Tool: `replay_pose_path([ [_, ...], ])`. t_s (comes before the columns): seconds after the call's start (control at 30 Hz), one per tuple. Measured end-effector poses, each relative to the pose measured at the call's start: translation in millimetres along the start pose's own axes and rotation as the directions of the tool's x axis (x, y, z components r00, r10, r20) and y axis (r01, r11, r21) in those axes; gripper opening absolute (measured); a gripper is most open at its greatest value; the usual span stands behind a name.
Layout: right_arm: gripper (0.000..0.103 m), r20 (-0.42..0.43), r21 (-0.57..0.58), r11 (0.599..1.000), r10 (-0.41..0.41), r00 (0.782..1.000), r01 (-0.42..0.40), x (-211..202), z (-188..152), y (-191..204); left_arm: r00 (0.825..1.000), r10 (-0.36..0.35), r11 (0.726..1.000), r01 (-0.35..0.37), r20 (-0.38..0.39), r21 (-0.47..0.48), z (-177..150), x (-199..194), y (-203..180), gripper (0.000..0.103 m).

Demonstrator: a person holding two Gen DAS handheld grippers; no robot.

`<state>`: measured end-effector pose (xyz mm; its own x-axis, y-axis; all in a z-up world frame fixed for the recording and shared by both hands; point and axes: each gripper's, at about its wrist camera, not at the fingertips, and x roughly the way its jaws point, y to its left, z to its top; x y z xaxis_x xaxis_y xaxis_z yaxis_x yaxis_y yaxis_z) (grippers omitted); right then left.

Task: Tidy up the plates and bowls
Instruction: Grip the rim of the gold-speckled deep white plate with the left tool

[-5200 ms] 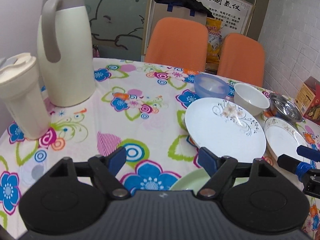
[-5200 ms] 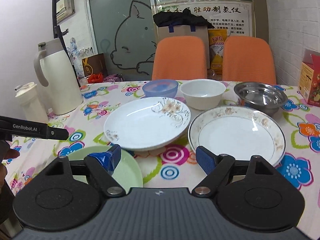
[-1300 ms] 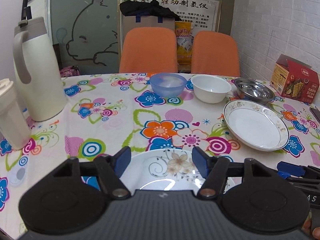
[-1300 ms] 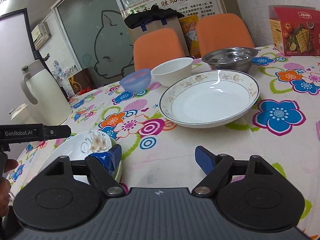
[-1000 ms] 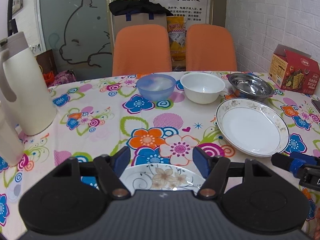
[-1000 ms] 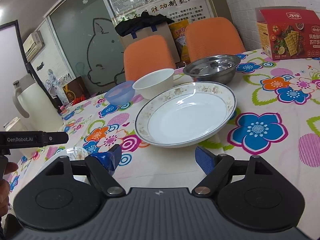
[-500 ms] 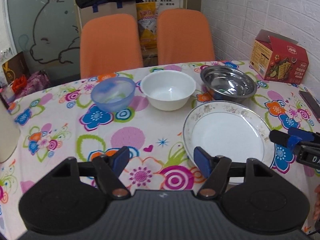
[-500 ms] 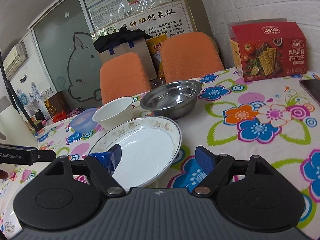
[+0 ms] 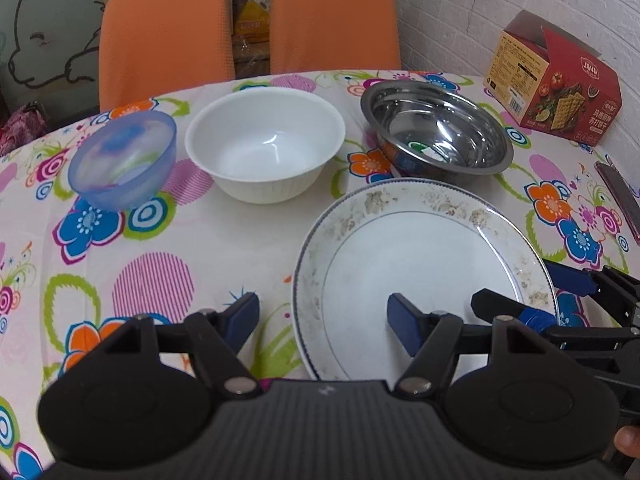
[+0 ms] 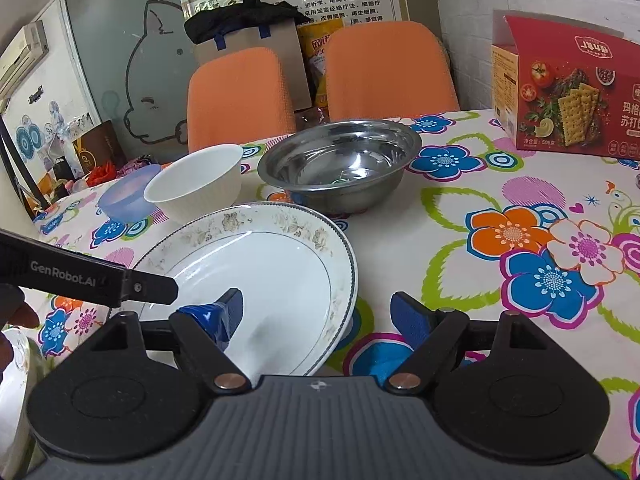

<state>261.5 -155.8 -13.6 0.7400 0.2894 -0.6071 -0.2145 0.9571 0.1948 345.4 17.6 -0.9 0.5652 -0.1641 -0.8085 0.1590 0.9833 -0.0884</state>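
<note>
A white deep plate [image 9: 420,264] with a faded gold-patterned rim lies on the flowered tablecloth. My left gripper [image 9: 322,316] hangs open over its left rim, one finger above the cloth and the other above the plate's well. My right gripper [image 10: 318,308] is open over the plate [image 10: 248,264] at its right rim, and shows at the right edge of the left wrist view as the right gripper [image 9: 536,296]. Neither pad touches the plate. Behind it stand a blue plastic bowl [image 9: 124,156], a white bowl [image 9: 264,144] and a steel bowl [image 9: 436,128].
A red cracker box [image 9: 556,92] stands at the table's right by the brick wall, and a phone [image 9: 620,196] lies near it. Two orange chairs [image 9: 168,28] face the far edge. Another plate's rim [image 10: 16,356] shows at the lower left of the right wrist view.
Both grippers have travelled right across the table, away from the flower-painted plate, and now tilt down over the gold-rimmed plate. Their jaws keep about the same width.
</note>
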Motion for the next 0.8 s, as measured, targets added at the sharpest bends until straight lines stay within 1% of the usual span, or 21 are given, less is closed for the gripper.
replay_pose_path([
  [0.1,0.068,-0.016,-0.004,1.0,0.007,1.0,-0.007,4.6,0.1,2.2,1.0,0.001,1.0,-0.001,-0.004,0.007,1.2,6.1,-1.4,0.07],
  [0.27,0.068,-0.017,-0.034,0.999,-0.006,1.0,0.006,8.8,1.4,6.3,1.0,-0.004,1.0,0.004,-0.004,0.0,1.1,12.4,-0.7,0.07],
  [0.37,0.07,-0.015,-0.058,0.998,-0.016,1.0,0.015,10.8,0.3,10.2,1.0,-0.003,1.0,0.003,-0.001,0.007,1.5,12.9,-2.2,0.07],
  [0.5,0.071,-0.007,-0.123,0.991,-0.058,0.998,0.056,13.9,-3.6,20.5,1.0,-0.008,1.0,0.008,0.01,0.008,0.1,13.4,-3.4,0.07],
  [0.63,0.072,0.012,-0.11,0.992,-0.065,0.998,0.066,14.1,-5.8,20.3,1.0,-0.009,1.0,0.009,0.018,0.009,-0.9,13.5,-4.0,0.07],
  [0.77,0.072,0.013,-0.105,0.991,-0.079,0.997,0.08,15.4,-5.6,23.9,1.0,-0.01,1.0,0.01,0.026,0.013,-1.4,13.8,-5.9,0.07],
  [0.8,0.072,0.012,-0.109,0.991,-0.073,0.997,0.074,16.0,-5.6,25.3,1.0,-0.011,1.0,0.01,0.029,0.016,-2.3,13.6,-6.7,0.071],
])
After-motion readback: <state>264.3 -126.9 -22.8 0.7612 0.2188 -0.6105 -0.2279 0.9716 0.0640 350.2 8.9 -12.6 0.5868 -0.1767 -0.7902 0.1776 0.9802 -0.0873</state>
